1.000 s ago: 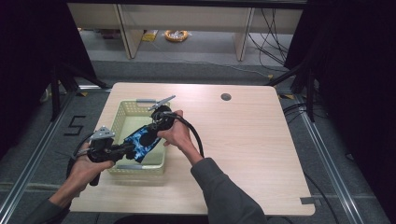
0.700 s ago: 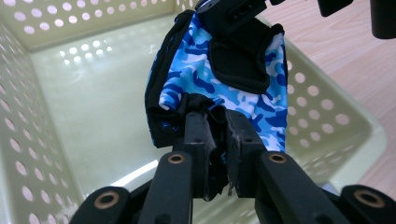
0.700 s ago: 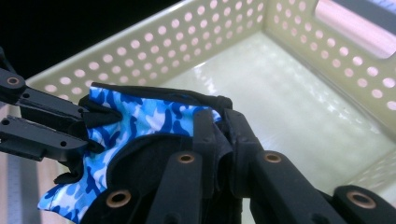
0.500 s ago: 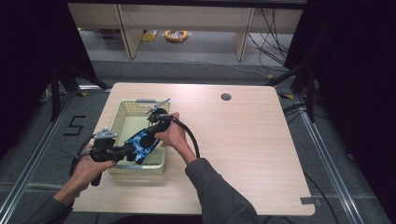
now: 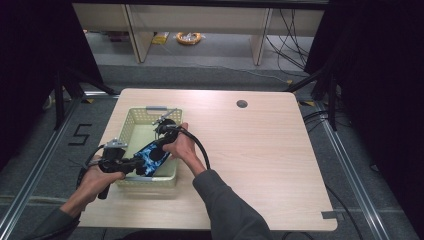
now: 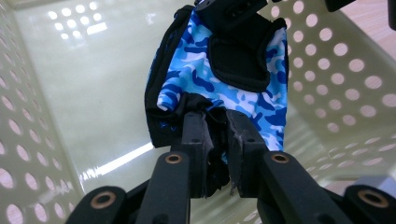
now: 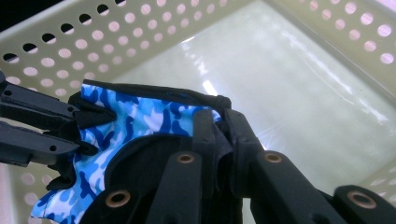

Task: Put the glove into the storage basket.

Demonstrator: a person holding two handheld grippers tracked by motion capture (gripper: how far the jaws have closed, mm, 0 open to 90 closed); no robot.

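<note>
High view: blue camo glove (image 5: pixel 150 154) stretched between 2 grippers over the pale basket (image 5: pixel 131 129) at table's (image 5: pixel 260 150) left; basket walls close on both sides. Left gripper view: left gripper (image 6: pixel 215 140) pinches glove's black edge, perforated wall just beside. Right gripper view: right gripper (image 7: pixel 219 135) clamps the opposite edge, glove above basket floor.

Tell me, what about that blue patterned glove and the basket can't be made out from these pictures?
- Glove: in the left gripper view the left gripper covers its near edge.
- Glove in the right gripper view: the right gripper hides its lower part; the frame's bottom edge cuts off the rest.
- Glove in the high view: too small to make out its shape.
- Basket: hands hide part of its floor in the high view.
</note>
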